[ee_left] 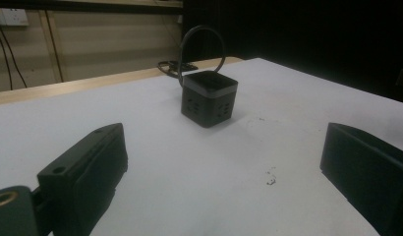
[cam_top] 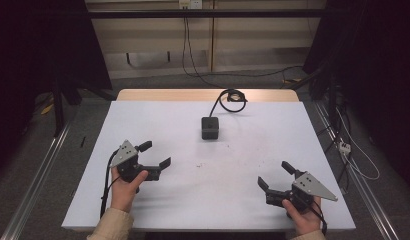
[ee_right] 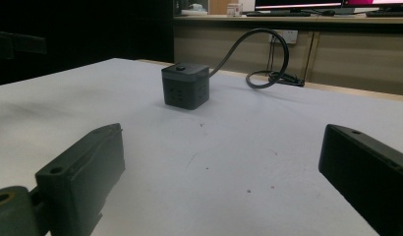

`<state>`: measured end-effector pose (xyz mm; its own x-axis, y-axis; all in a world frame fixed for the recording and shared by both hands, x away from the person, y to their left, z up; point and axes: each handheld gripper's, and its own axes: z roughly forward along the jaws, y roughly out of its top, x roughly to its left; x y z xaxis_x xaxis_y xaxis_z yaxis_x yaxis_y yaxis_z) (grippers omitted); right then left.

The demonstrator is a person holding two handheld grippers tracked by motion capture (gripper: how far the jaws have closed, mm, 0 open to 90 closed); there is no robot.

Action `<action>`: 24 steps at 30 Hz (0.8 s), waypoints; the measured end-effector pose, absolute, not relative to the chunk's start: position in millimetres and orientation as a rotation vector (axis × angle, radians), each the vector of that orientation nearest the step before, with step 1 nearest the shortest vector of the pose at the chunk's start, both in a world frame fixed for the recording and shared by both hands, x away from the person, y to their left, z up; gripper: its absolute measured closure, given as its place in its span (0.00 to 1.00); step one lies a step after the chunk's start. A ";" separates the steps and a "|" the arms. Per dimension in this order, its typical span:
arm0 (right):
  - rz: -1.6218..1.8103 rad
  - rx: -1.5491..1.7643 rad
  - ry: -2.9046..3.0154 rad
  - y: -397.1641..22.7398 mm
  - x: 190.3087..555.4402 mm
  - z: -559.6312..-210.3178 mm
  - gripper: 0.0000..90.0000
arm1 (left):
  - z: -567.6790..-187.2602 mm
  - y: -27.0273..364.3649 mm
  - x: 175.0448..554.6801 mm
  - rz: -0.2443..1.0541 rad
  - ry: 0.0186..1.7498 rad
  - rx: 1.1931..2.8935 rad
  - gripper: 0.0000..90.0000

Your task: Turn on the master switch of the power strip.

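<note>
The black socket cube (cam_top: 210,127) sits upright toward the far edge of the counter (cam_top: 158,210), near its middle, with a thick cable (cam_top: 228,101) looping off its back toward the far edge. It looks rigid, fairly dense and smooth-sided, so a grip across 2 opposite flat faces should hold best; the stiff cable may tug back. The left hand-held gripper (cam_top: 155,154) and right hand-held gripper (cam_top: 274,175) rest near the near corners, jaws spread wide and holding nothing. The counter is white and faintly speckled; the room is dim
</note>
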<state>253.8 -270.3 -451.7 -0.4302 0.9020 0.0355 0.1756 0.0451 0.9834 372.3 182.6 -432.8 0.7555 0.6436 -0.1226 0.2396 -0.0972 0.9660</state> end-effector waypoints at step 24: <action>1.440 1.090 1.680 -272.6 252.0 -450.4 0.03 | -432.4 132.7 398.7 0.340 0.693 1.705 0.04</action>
